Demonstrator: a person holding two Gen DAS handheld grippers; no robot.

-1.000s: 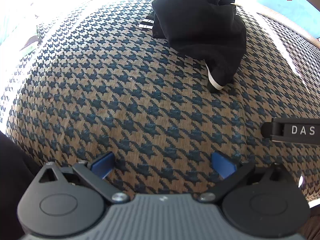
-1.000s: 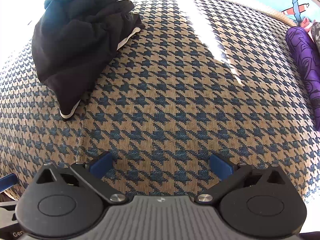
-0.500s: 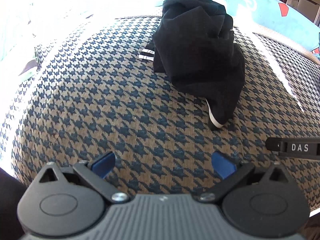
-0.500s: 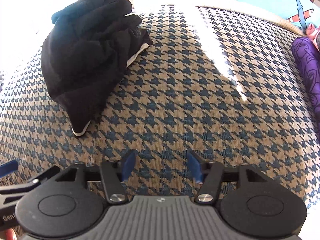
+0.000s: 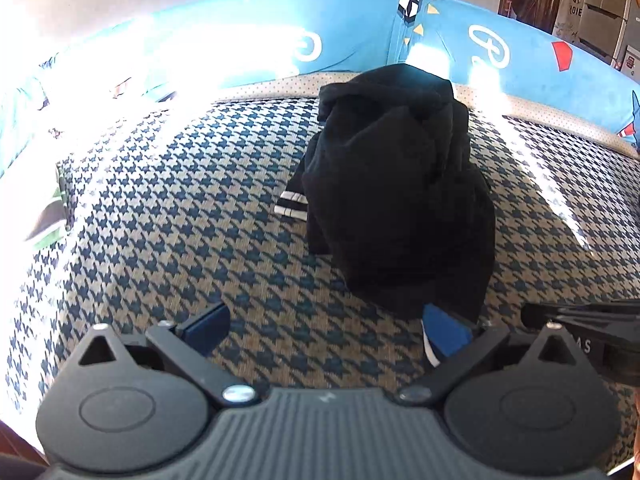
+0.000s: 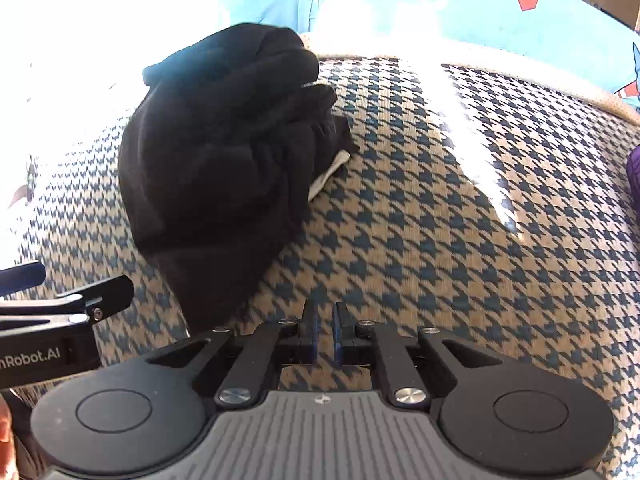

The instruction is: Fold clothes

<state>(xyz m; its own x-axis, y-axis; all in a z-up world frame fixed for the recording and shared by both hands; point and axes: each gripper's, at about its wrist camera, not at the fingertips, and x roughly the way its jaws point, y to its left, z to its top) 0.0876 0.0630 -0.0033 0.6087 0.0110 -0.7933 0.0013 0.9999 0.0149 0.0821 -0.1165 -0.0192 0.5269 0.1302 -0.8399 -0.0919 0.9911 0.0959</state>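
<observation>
Nearest in the right wrist view, the right gripper [image 6: 325,330] is seen with its blue pads [image 6: 314,330] drawn almost together, having just been closing, and nothing is caught between them; only the houndstooth cover [image 6: 420,240] shows through the narrow slit. Nearest in the left wrist view, the left gripper [image 5: 326,330] is held released, its blue pads [image 5: 446,330] set wide apart with bare patterned cover between them (the right-hand pad is overlapped in the picture by the near tip of the cloth, but whether it touches cannot be told). Just beyond both tools the black garment [image 5: 396,200] is found lying in a bunched heap on the cover, a white-striped cuff [image 5: 291,204] poking out at its left side and a pale hem [image 6: 330,174] showing at its right. Farther back, the cover is bordered by a blue printed cushion [image 5: 500,56], and a purple cloth [image 6: 634,172] is glimpsed at the right edge
</observation>
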